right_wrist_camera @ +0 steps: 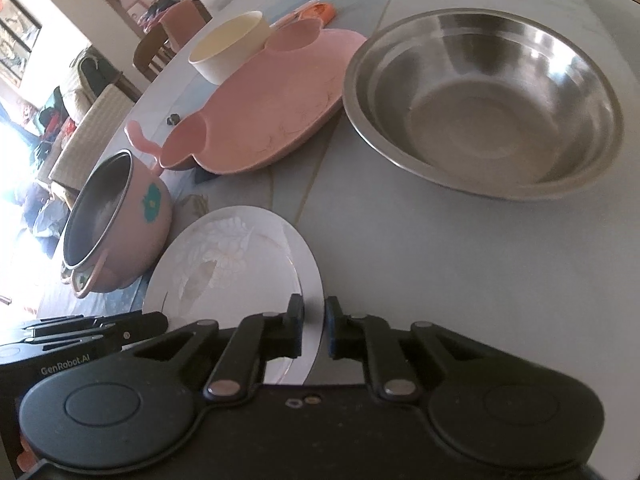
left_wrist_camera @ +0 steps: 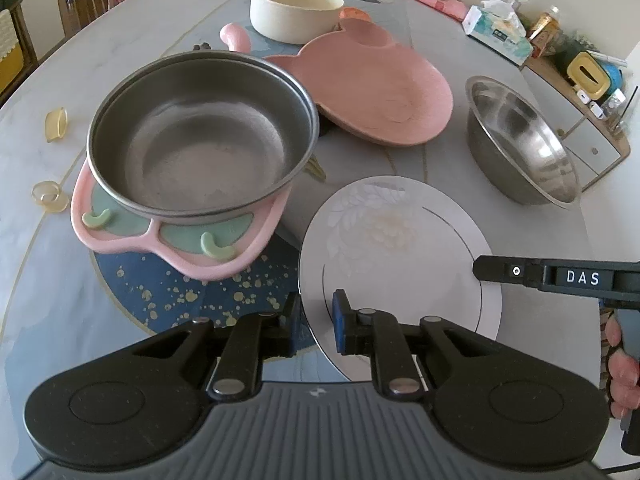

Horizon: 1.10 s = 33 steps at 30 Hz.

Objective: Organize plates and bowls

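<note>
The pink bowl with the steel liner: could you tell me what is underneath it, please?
The pink bowl stands on a pink divided tray with green compartments, which lies on a dark blue speckled mat. The tray's middle, under the bowl, is covered and cannot be seen.

We list: white floral plate (left_wrist_camera: 400, 252) nearest us; steel-lined pink bowl (left_wrist_camera: 200, 132) to its left on the pink divided tray (left_wrist_camera: 180, 256); wide steel bowl (left_wrist_camera: 524, 140) far right; pink mouse-shaped plate (left_wrist_camera: 380, 92) behind; cream round bowl (left_wrist_camera: 296, 8) farthest.

two steel bowls (left_wrist_camera: 200, 136) (left_wrist_camera: 524, 140), one cream bowl (left_wrist_camera: 296, 10), two pink plates (left_wrist_camera: 376, 92) (left_wrist_camera: 176, 240), one white plate (left_wrist_camera: 400, 248).
</note>
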{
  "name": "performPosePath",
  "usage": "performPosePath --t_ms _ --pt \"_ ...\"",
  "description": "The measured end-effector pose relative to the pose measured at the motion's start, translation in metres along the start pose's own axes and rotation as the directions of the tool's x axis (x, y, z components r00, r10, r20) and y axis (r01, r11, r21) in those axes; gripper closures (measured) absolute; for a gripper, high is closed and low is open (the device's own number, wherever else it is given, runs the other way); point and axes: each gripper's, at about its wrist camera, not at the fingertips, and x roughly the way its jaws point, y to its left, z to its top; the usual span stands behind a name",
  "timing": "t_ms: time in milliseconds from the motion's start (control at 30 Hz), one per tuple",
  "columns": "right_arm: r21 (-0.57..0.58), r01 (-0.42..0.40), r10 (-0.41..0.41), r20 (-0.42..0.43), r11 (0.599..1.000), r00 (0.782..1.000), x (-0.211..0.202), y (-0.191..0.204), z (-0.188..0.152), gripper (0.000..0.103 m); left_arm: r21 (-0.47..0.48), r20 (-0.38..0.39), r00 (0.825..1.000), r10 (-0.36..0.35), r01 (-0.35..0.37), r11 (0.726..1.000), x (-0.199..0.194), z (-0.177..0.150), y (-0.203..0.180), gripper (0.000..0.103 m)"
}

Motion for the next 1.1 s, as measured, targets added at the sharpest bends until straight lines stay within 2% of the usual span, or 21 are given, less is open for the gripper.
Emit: performPosePath --t_ms 633,1100 --pt "0.177 0.019 -0.030 0.059 0.984 0.998 -0.055 0.023 -0.050 0.093 0.081 -0.011 0.995 -0.104 0.104 0.991 -0.056 -0.022 0.002 0.090" --pt "0.253 0.043 -0.068 0.090 0.966 0.994 -0.088 0.076 -0.113 0.093 0.162 -0.039 0.985 -0.170 0.174 0.971 -0.105 -0.058 0.032 0.090"
